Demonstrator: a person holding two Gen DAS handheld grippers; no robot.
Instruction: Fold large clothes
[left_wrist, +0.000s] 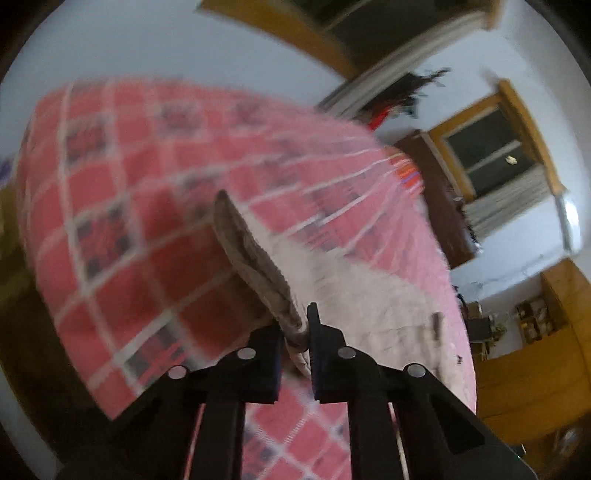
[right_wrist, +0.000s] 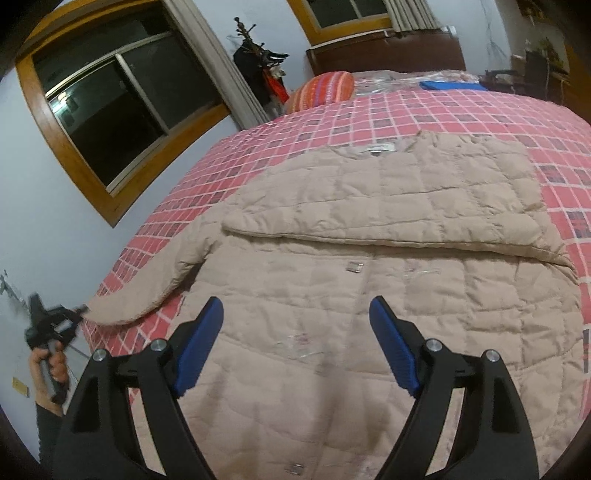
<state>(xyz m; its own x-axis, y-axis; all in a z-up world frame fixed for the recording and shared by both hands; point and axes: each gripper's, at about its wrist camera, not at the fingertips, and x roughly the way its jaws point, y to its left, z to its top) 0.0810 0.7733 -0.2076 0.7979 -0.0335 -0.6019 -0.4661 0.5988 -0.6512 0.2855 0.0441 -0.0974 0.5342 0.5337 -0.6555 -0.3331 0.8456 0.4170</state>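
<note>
Pink checked bedspread (right_wrist: 461, 110), wood-framed window (right_wrist: 110, 99), beige jacket (right_wrist: 369, 229)

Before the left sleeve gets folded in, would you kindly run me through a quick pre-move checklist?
1. Left claw shut on the cuff of the beige quilted jacket: ok.
2. Right claw open, holding nothing: ok.
3. Other sleeve already folded across the chest: ok.
4. Jacket body flat on the pink checked bedspread: ok.
5. Left view sharp: not ok, motion-blurred.
6. Sleeve's landing area free: ok.
</note>
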